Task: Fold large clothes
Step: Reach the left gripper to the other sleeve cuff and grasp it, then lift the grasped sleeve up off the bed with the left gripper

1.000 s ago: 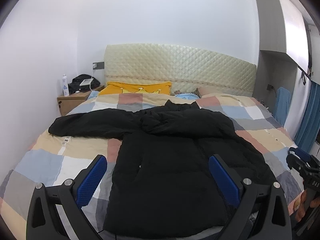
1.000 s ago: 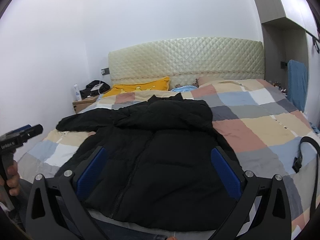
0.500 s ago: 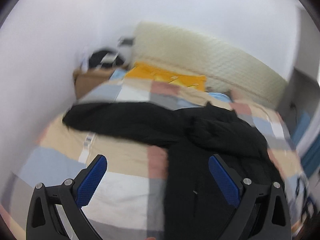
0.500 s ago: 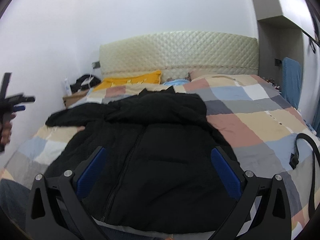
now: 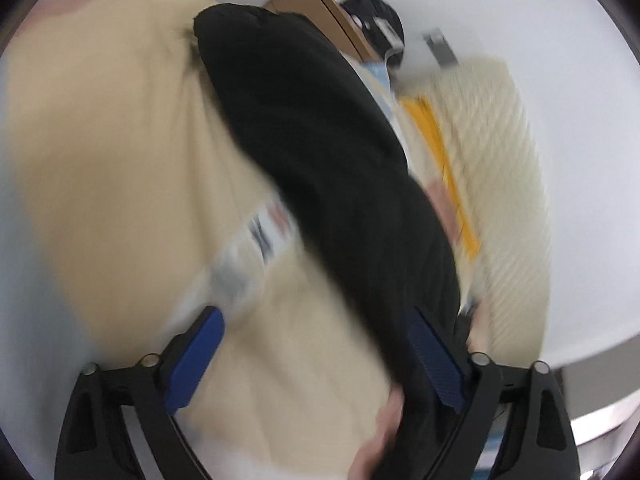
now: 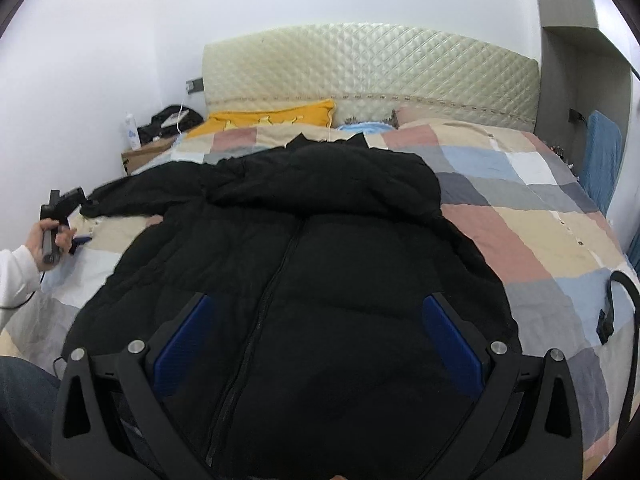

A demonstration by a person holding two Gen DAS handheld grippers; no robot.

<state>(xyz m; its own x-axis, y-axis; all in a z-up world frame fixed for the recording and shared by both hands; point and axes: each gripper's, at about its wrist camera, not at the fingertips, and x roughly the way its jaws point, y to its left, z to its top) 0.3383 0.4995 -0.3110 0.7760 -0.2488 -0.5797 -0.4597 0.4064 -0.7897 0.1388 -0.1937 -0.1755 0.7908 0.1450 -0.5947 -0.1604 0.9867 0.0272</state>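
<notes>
A black puffer jacket (image 6: 304, 280) lies zipper-up on the checked bedspread (image 6: 520, 208), its left sleeve (image 6: 132, 196) stretched out to the left. My right gripper (image 6: 316, 344) is open and hovers over the jacket's lower front. My left gripper (image 5: 316, 360) is open, close above the bedspread beside the sleeve (image 5: 320, 140); the view is blurred and tilted. The left gripper also shows in the right wrist view (image 6: 82, 240), just below the sleeve's cuff.
A quilted headboard (image 6: 368, 68) and a yellow pillow (image 6: 272, 118) stand at the bed's head. A nightstand (image 6: 148, 152) with a bottle and a black bag is at the back left. A black strap (image 6: 616, 312) lies at the right edge. A blue towel (image 6: 600, 148) hangs far right.
My left gripper has swung left and down from over the jacket's hem to the sleeve's end, tilting sharply. My right gripper has drifted slightly left over the jacket.
</notes>
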